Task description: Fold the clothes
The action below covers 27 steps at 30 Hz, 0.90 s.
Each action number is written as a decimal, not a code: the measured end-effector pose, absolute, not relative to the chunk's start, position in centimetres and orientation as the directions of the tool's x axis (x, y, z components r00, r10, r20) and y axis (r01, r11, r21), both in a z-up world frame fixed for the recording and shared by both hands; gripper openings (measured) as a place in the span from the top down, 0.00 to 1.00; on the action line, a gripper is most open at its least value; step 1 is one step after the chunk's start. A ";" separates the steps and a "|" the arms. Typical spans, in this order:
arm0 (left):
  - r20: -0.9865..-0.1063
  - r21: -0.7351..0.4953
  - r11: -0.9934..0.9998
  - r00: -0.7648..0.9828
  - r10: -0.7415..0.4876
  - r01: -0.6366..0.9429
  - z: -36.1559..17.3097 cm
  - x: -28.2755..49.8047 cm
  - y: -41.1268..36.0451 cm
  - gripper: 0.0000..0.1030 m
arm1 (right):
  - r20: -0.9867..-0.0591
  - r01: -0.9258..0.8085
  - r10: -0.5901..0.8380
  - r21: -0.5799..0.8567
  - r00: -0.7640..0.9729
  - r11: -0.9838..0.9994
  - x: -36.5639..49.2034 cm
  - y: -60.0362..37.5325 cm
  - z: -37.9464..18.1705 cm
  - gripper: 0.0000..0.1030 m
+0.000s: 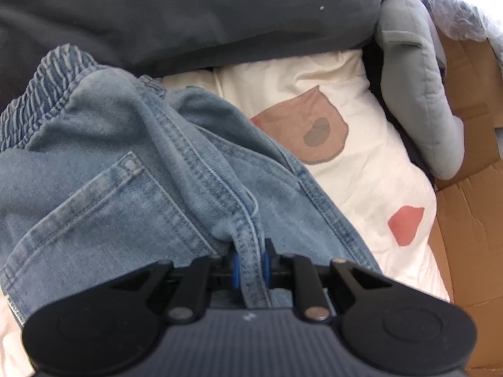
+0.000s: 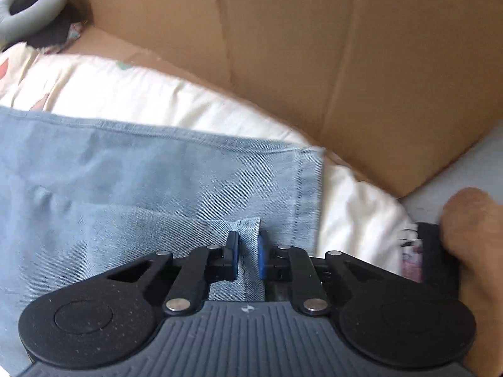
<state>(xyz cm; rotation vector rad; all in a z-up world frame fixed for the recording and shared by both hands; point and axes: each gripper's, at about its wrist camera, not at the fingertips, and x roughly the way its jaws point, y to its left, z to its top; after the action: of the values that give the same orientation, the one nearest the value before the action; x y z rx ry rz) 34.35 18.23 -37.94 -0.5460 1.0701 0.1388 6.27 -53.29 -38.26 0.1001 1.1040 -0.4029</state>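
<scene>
- Cream bedding (image 1: 361, 169) printed with a brown bear face and red patches spreads under everything, with cardboard (image 2: 345, 62) folded up along the far and right sides and a dark grey cushion (image 1: 188, 9) looming at the far edge.
- Light blue jeans (image 1: 125, 163) lie across the bedding, and they are the garment in play.
- Over in the left wrist view, the left gripper (image 1: 250, 264) has its fingers drawn narrow, and a thick double-stitched seam of the denim runs straight between the blue pads (image 1: 235, 267). That looks like a firm pinch near the seat, close to a back pocket.
- From that grip the elastic waistband (image 1: 41, 91) bunches up far and to the left.
- Switch to the right wrist view: the right gripper (image 2: 248, 253) has its fingers narrow as well, clamped on the hemmed corner of a leg end (image 2: 250, 229).
- Under that corner, the other leg lies flat, its hem (image 2: 311, 188) running just to the right of the fingers.
- A person's hand (image 2: 471, 251) wraps the gripper body on the right.
- So here is the key geometry: the jeans' long axis stretches between the two grips, waist end at the left hand, hem end at the right.
- My read is that the right hand owns the free end, so carrying the hem toward the waistband would halve the length.
- One risk: the seat fabric is rumpled, so the fold could land crooked.
</scene>
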 end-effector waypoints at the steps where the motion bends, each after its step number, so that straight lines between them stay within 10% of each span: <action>1: -0.859 -0.364 0.856 0.488 -0.155 -0.368 -37.8 34.3 18.3 0.86 | -0.876 0.374 -0.281 -0.127 0.393 0.919 6.0 -53.3 -37.8 0.91; 27: -0.849 -0.393 0.828 0.505 -0.158 -0.401 -35.9 40.7 14.4 0.86 | -0.818 0.537 -0.475 -0.253 0.325 0.805 10.2 -55.5 -36.1 0.91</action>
<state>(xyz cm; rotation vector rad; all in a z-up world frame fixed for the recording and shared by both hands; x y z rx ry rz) 40.73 14.44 -35.93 -0.6047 1.0477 0.1577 10.24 -55.47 -36.08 0.0679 1.0477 -0.6637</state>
